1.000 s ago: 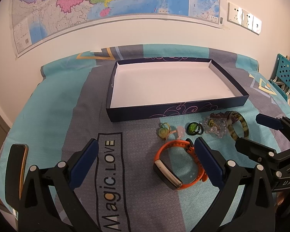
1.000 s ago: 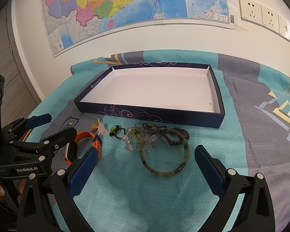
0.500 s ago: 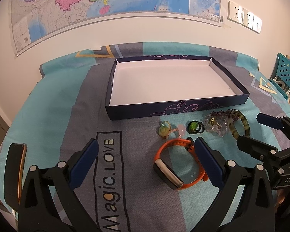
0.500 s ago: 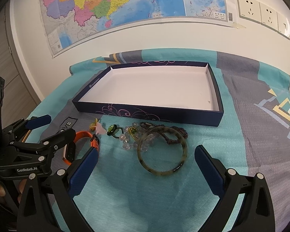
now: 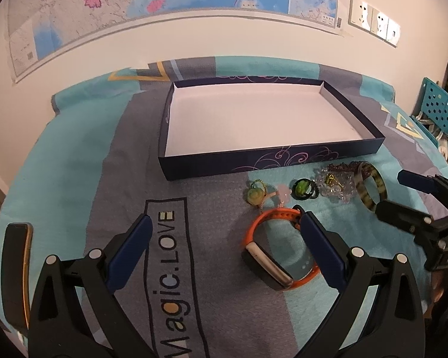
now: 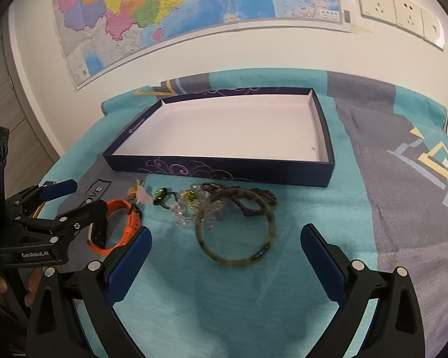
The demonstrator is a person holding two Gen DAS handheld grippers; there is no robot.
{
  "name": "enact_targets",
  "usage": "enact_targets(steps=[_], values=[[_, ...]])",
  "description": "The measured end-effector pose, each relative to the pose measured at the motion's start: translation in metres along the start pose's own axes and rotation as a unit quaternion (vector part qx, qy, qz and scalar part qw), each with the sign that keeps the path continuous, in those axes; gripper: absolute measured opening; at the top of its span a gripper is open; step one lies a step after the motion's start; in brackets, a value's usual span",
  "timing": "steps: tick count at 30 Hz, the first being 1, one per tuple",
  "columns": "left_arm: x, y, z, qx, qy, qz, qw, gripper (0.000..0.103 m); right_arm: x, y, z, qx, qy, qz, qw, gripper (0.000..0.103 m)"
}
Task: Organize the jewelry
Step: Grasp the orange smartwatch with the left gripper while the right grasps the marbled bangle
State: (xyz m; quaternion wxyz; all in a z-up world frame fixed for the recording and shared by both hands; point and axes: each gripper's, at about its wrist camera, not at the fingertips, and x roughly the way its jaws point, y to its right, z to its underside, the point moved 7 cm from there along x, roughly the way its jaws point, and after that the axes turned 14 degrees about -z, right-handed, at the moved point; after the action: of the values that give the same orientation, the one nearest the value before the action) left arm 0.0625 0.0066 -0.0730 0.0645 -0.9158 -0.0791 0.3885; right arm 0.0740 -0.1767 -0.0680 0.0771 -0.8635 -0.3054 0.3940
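Observation:
An empty dark blue tray [image 5: 271,161] [image 6: 224,173] with a white floor lies on the cloth. In front of it lies a row of jewelry: an orange watch band [image 5: 279,253] [image 6: 119,226], a yellow-green charm [image 5: 255,195], a pink charm [image 5: 283,192], a green ring [image 5: 303,189] [image 6: 161,195], clear beads [image 5: 336,186] [image 6: 185,211], a dark chain [image 6: 254,200] and a mottled green bangle [image 5: 370,189] [image 6: 234,229]. My left gripper [image 5: 224,247] is open, its right finger beside the watch band. My right gripper [image 6: 224,256] is open just short of the bangle.
A teal and grey cloth [image 5: 74,179] printed "Magic.LOVE" covers the table. A phone [image 5: 15,268] lies at its left edge. A wall with a map [image 6: 194,6] and sockets [image 6: 397,9] stands behind. A teal perforated rack [image 5: 439,107] is at the far right.
Both grippers have drawn back a little from the tray and jewelry. Nothing on the cloth has moved.

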Motion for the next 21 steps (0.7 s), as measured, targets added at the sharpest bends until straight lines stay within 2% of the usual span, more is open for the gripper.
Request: enact_targets(steps=[4,6,8,11,15,19,20,21], values=[[0.004,0.006,0.000,0.026,0.000,0.007,0.9996,0.097,-0.001,0.012,0.001,0.012,-0.003,0.003,1.000,0.097],[0.005,0.011,0.001,0.041,0.001,0.015,0.9990,0.091,-0.002,0.016,0.001,0.016,-0.004,0.004,1.000,0.097],[0.007,0.017,0.001,0.056,-0.001,0.026,0.9981,0.081,-0.003,0.021,0.001,0.023,-0.005,0.002,1.000,0.095],[0.008,0.024,0.000,0.078,0.000,0.040,0.9962,0.071,-0.004,0.027,0.001,0.033,-0.009,-0.006,0.999,0.087],[0.007,0.032,0.001,0.097,-0.002,0.059,0.9935,0.057,-0.001,0.034,0.001,0.044,-0.021,-0.015,0.999,0.069],[0.009,0.035,0.005,0.107,-0.010,0.070,0.9918,0.028,0.002,0.034,-0.001,0.041,-0.025,-0.016,0.999,0.061],[0.009,0.035,0.006,0.107,-0.014,0.073,0.9915,0.023,0.003,0.034,-0.001,0.041,-0.026,-0.016,0.999,0.057],[0.010,0.034,0.007,0.106,-0.018,0.076,0.9913,0.023,0.004,0.035,-0.002,0.040,-0.027,-0.016,0.999,0.054]])
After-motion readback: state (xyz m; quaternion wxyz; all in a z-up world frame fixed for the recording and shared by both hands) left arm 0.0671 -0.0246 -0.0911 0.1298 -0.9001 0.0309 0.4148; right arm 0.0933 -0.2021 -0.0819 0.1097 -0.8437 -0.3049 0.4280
